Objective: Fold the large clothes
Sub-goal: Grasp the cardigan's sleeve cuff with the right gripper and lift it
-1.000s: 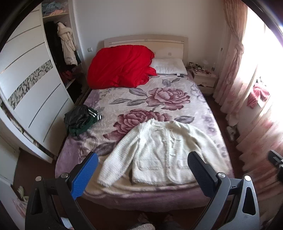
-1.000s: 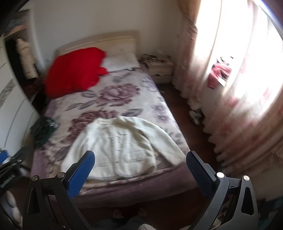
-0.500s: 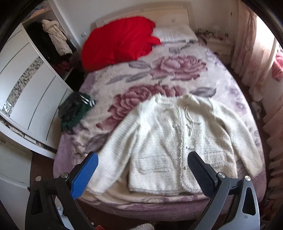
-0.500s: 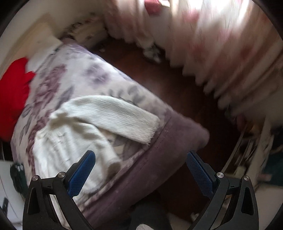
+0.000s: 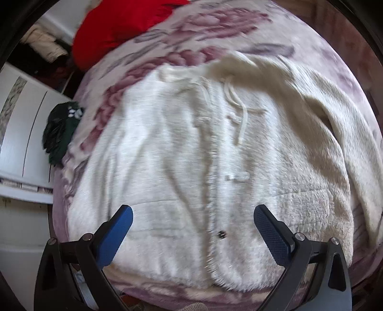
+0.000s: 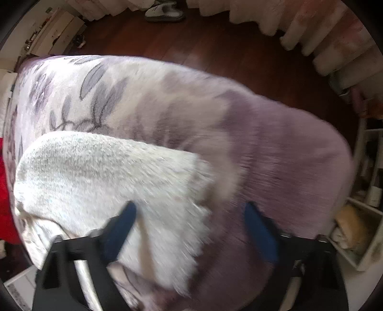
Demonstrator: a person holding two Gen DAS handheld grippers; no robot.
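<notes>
Both claws dropped toward floral bedspread (image 5: 299, 31); wood floor (image 6: 215, 43) beside.

A cardigan (image 5: 191, 167) lies spread on the bed (image 5: 215, 31) (near its foot edge); a dark garment (image 5: 59, 129) lies left, a quilt (image 5: 124, 26) behind.

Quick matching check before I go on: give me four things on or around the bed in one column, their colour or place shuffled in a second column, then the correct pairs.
Things:
1. fluffy cardigan
2. quilt
3. bundled garment
4. slippers

Descriptions:
A. dark green, at the bed's edge by the wardrobe
B. on the wooden floor near the curtains
C. bright red, heaped at the head of the bed
D. white, spread front-up on the floral blanket

Pairs: 1-D, 2-C, 3-A, 4-B
</notes>
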